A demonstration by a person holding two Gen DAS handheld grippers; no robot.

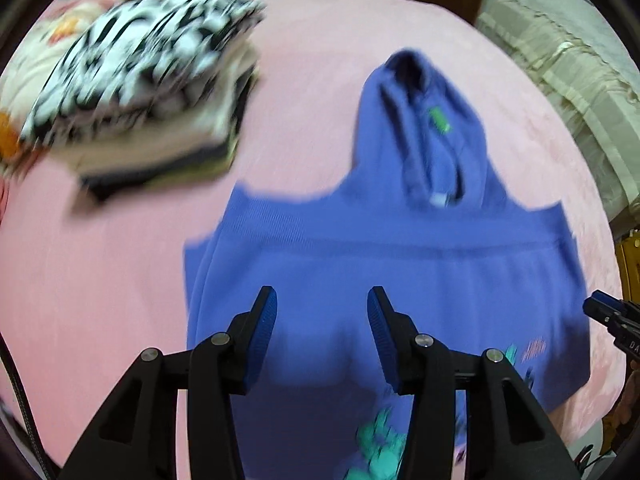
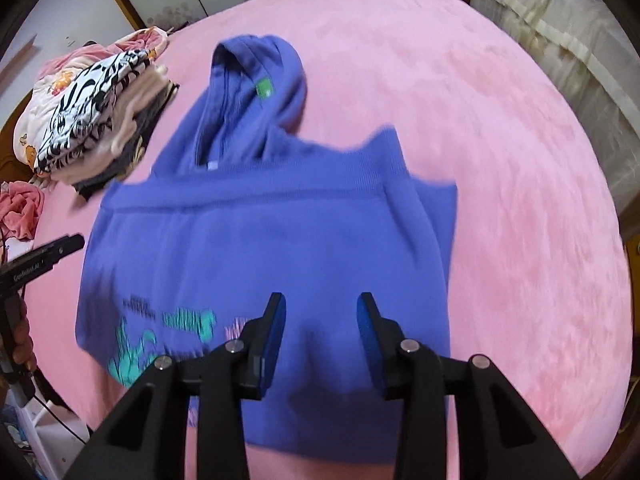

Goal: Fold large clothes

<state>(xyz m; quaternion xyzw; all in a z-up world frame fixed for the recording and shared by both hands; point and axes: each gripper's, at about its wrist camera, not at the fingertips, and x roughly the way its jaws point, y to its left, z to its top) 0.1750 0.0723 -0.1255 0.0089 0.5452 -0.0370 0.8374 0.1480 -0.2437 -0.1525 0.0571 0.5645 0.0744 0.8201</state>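
Observation:
A blue-purple hoodie [image 1: 400, 264] lies on the pink bed, folded up so its ribbed hem lies just below the hood [image 1: 416, 120]; it also shows in the right wrist view [image 2: 256, 240]. Teal print shows near its front edge [image 2: 140, 344]. My left gripper [image 1: 322, 312] is open and empty above the hoodie's left part. My right gripper [image 2: 320, 316] is open and empty above its right part. Each gripper shows in the other's view: the right gripper [image 1: 612, 316] and the left gripper [image 2: 44, 260].
A stack of folded clothes with a black-and-white top piece [image 1: 144, 84] sits on the pink bedspread [image 1: 100, 260] to the left; it also shows in the right wrist view [image 2: 92, 120]. A cream cushioned piece [image 2: 568, 40] stands at the bed's right. Loose pink cloth [image 2: 20, 208] lies far left.

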